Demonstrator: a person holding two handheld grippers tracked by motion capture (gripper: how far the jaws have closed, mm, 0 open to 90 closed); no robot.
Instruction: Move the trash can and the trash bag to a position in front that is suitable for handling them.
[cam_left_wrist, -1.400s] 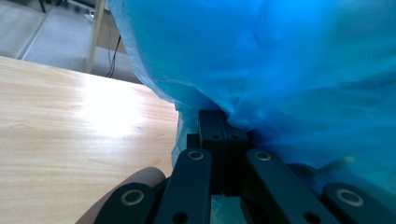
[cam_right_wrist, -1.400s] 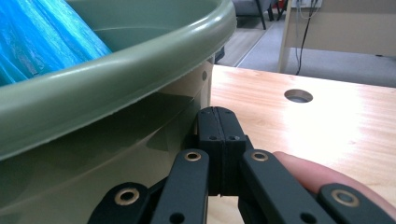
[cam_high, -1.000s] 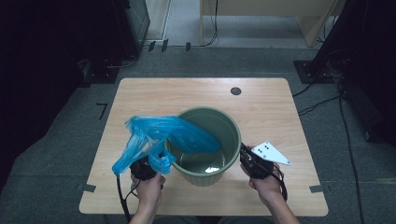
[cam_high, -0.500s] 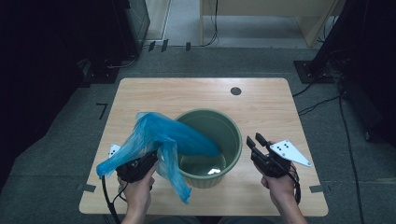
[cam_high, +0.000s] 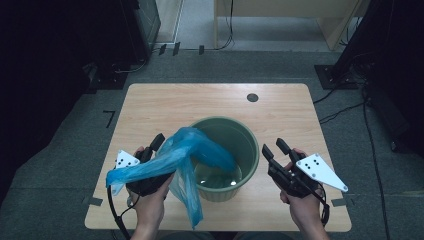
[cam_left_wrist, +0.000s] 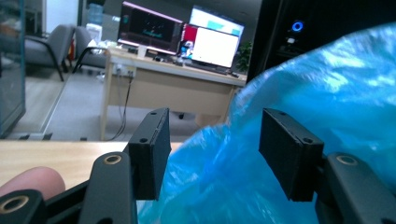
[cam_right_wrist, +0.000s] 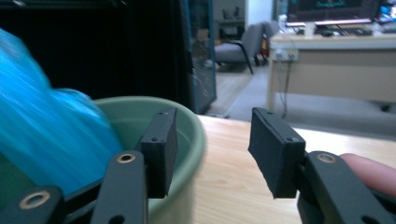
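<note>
A green bucket (cam_high: 251, 145) stands on the wooden table (cam_high: 200, 102), near its front edge. A blue plastic bag (cam_high: 200, 150) hangs out of the bucket to the left and drapes over my left gripper (cam_high: 161, 146). In the left gripper view that gripper (cam_left_wrist: 215, 154) is open. Its jaws have just been opening, and the bag (cam_left_wrist: 327, 84) bulges between them without being pinched. My right gripper (cam_high: 272, 146) is open to the right of the bucket. Its jaws have just been opening too, with nothing between them (cam_right_wrist: 212, 149). The bucket rim (cam_right_wrist: 196, 135) is beside one jaw.
A small dark round hole (cam_high: 252, 97) sits in the table behind the bucket. Dark equipment and cables ring the table on the grey floor. A desk with monitors (cam_left_wrist: 210, 42) stands far off.
Both grippers lifted away from the bucket rim and their jaws opened. The bag, earlier stretched over the rim, slid left and now lies loose over the left gripper.
</note>
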